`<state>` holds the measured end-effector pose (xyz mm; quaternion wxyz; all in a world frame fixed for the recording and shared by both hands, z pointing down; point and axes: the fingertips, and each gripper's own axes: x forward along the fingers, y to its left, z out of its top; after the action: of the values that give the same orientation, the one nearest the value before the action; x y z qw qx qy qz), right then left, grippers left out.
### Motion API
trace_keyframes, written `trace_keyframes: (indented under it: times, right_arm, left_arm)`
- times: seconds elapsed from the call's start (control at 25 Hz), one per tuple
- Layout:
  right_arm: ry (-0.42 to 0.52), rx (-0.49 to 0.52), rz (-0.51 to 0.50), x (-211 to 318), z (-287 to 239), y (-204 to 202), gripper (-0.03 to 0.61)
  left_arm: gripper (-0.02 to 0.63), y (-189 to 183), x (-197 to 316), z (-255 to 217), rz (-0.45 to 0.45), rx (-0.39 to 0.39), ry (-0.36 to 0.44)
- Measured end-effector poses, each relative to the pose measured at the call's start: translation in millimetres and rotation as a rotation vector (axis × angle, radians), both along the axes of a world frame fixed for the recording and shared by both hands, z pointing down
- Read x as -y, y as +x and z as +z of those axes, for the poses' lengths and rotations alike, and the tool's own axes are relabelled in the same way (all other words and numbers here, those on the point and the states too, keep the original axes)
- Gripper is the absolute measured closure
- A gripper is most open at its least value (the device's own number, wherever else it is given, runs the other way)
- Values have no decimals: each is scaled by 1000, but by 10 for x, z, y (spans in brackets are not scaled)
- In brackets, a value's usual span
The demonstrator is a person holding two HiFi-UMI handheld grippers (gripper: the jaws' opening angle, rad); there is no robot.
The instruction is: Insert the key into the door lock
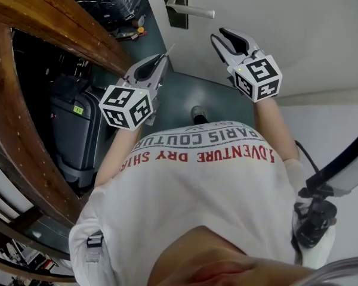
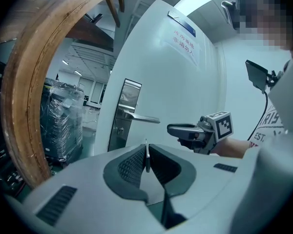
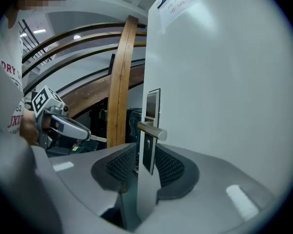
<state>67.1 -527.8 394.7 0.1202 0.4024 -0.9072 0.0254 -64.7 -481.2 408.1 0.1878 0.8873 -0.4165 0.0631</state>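
1. Left gripper view: the left claw [image 2: 146, 151] is clenched on the key [image 2: 146, 157], a thin blade upright at frame centre.
2. Right gripper view: the right claw [image 3: 145, 155] is released and empty. The lock plate [image 3: 151, 112] and handle [image 3: 152, 129] show beyond its gap.
3. Head view: only the key's tip pokes out, below the lock at the top.

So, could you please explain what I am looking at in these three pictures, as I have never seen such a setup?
A person holds a two-jaw gripper in each hand. The head view looks down from a camera on their head; the other two views come from cameras riding on each gripper. The left gripper pinches a thin key; the right gripper is open and empty. Ahead stands a white door with a lever handle on a metal lock plate.
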Motion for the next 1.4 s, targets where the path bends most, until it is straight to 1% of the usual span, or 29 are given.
trace_keyframes:
  times: [0.08, 0.16, 0.28, 0.36, 0.64, 0.72, 0.8, 0.92, 1.12, 1.28, 1.4]
  right_arm:
    - [33, -33, -3, 146, -66, -32, 456]
    - [61, -60, -2, 278, -129, -52, 440]
    - [64, -43, 3, 411, -149, -68, 441]
    - [62, -22, 1, 461, -160, -91, 442]
    - [50, -46, -7, 557, -131, -102, 442]
    - [52, -47, -19, 558, -135, -94, 443]
    - [50, -43, -27, 556, -140, -94, 445]
    - [48, -40, -30, 549, -143, -96, 446]
    - [52, -52, -45, 534, -153, -125, 446]
    - [59, -50, -40, 499, -134, -130, 446]
    - [58, -54, -43, 488, -134, -136, 446]
  left_arm:
    - [591, -15, 36, 46, -3, -10, -10]
    - [591, -12, 67, 87, -7, -33, -27]
    - [591, 12, 108, 157, -24, -113, -78]
    - [591, 34, 145, 197, -35, -152, -104]
    - [591, 40, 209, 306, -53, -187, -130]
    - [591, 51, 233, 309, -57, -209, -138]
    - [591, 58, 274, 305, -64, -251, -150]
    - [591, 79, 407, 312, -71, -361, -186]
    - [591, 116, 707, 391, -95, -617, -279]
    - [592, 80, 932, 495, -164, -814, -350]
    - [592, 61, 1080, 553, -214, -926, -379]
